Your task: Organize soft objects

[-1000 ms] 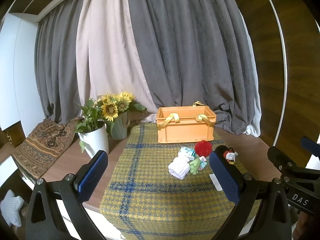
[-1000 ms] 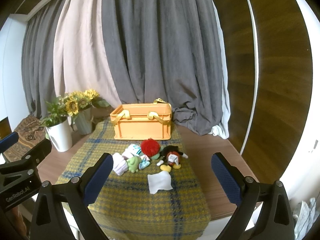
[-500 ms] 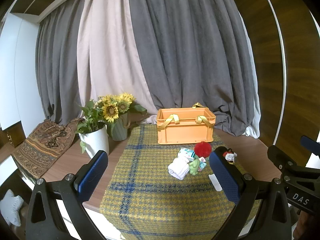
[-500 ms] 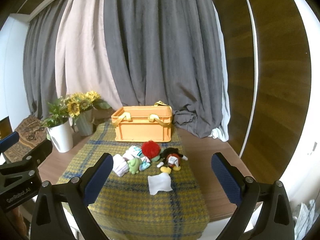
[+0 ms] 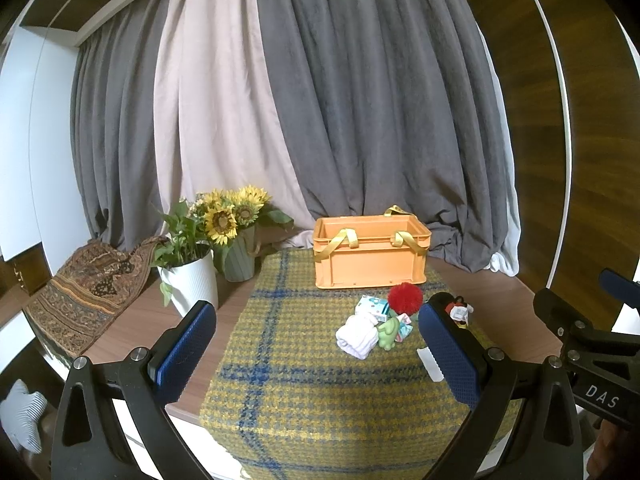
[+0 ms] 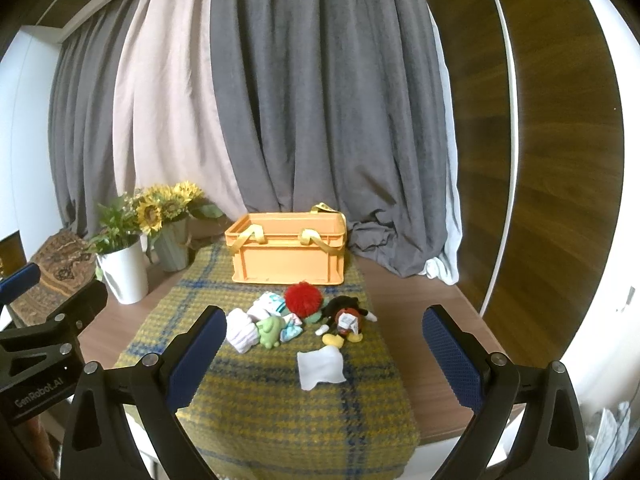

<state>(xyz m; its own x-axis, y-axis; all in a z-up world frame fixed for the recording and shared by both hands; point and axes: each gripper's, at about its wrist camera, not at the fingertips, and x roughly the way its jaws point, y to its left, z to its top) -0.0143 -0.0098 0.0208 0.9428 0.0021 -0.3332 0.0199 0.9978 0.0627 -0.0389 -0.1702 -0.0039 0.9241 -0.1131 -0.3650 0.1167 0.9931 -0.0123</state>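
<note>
An orange crate (image 5: 370,254) (image 6: 289,254) with yellow straps stands at the back of a yellow-and-blue plaid cloth (image 5: 288,364) (image 6: 280,408). In front of it lies a cluster of soft things: a red pompom (image 5: 405,297) (image 6: 304,299), a white rolled cloth (image 5: 358,336) (image 6: 241,330), a green plush (image 5: 389,332) (image 6: 270,330), a black-and-red plush (image 6: 344,318) and a flat white cloth (image 6: 321,368). My left gripper (image 5: 316,356) and right gripper (image 6: 322,360) hang open near the table's front, holding nothing, well short of the toys.
A white pot with a plant (image 5: 192,280) (image 6: 122,272) and a green vase of sunflowers (image 5: 238,256) (image 6: 172,252) stand left of the cloth. A patterned fabric (image 5: 88,292) drapes over the table's left end. Grey and pink curtains hang behind.
Both views have shifted slightly; the scene sits a little lower in frame. The objects lie unmoved and both grippers stay open.
</note>
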